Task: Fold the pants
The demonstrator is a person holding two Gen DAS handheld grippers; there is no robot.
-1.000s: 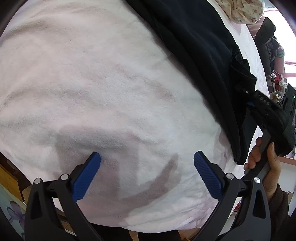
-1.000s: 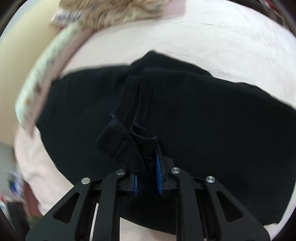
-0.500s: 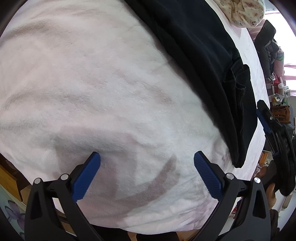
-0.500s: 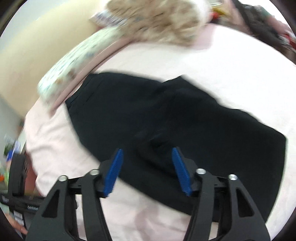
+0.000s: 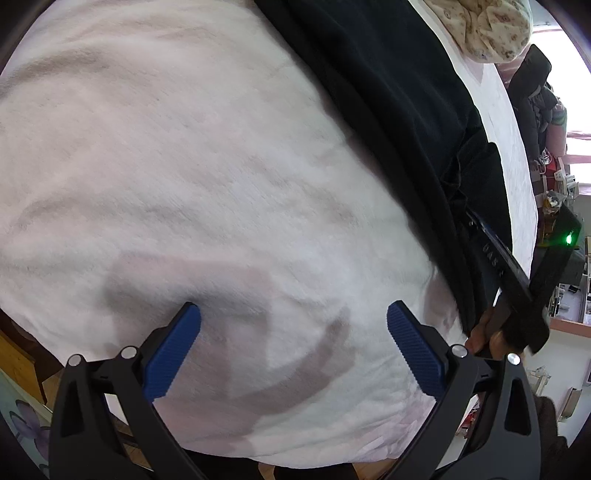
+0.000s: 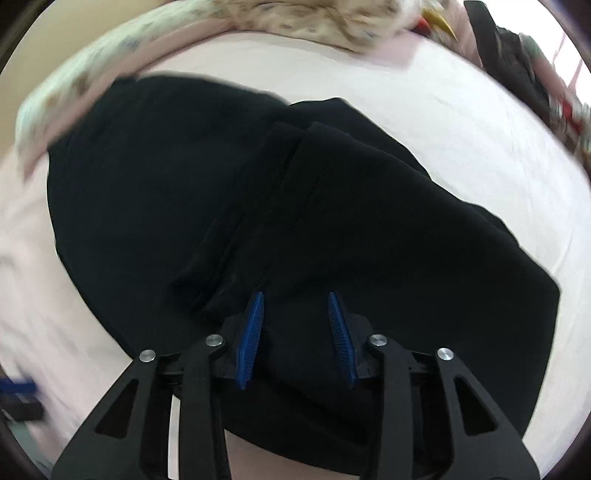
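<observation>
Blue ribbed pads mark the left gripper [image 5: 293,347], its two fingers spread wide over bare pale pink fleece bed cover [image 5: 192,177], near the cover's front edge and touching nothing. In the other view the right gripper [image 6: 295,332] hovers low over the black knit pants [image 6: 332,221], jaws partly apart, with dark cloth showing between them but not pinched. The single pair of pants lies spread across the middle of the bed, layers doubled, a seam ridge running away from the right gripper toward the far edge. Beyond it, along the head edge, sits one cream floral quilt [image 6: 280,18], bunched.

Risk, as I judge it: if the right jaws close here they may catch only the top layer, so lifting would drag the fold open and skew the edges; the plush cover could also cling and wrinkle the cloth. Count: two grippers, one pants, one quilt, one cover.
</observation>
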